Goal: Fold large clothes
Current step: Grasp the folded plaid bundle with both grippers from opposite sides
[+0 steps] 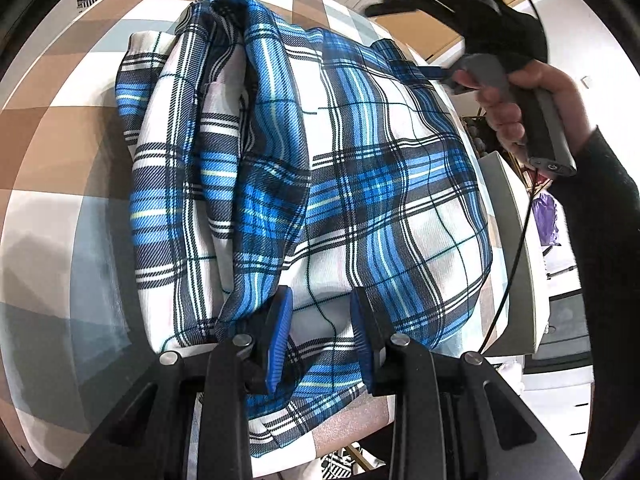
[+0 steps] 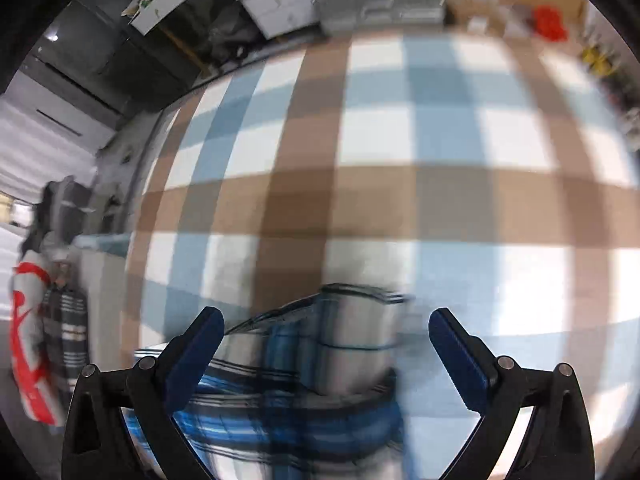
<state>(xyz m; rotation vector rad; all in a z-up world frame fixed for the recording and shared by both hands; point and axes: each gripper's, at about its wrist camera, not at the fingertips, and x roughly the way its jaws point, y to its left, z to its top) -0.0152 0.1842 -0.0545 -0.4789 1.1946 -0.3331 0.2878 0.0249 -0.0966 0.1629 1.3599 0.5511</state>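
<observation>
Two tongs over one half-folded plaid shirt, and only one of them is gripping.

My left tongs (image 1: pixel 322 334) sit narrowed around a bunched near edge of the blue-and-white plaid shirt (image 1: pixel 360 168), which I judge pinched between the blue pads (image 1: pixel 280 332); my right tongs (image 2: pixel 326 354) hang spread wide and empty above the shirt's far end, blurred in their own view. The shirt lies in a rumpled heap on the checked counter (image 1: pixel 60 128), a thick roll of cloth running down its left side. From here I worry the right tongs bite only the top layer, so the layers beneath slide and the fold skews; a loose left pinch could also let the hem slip out.
</observation>
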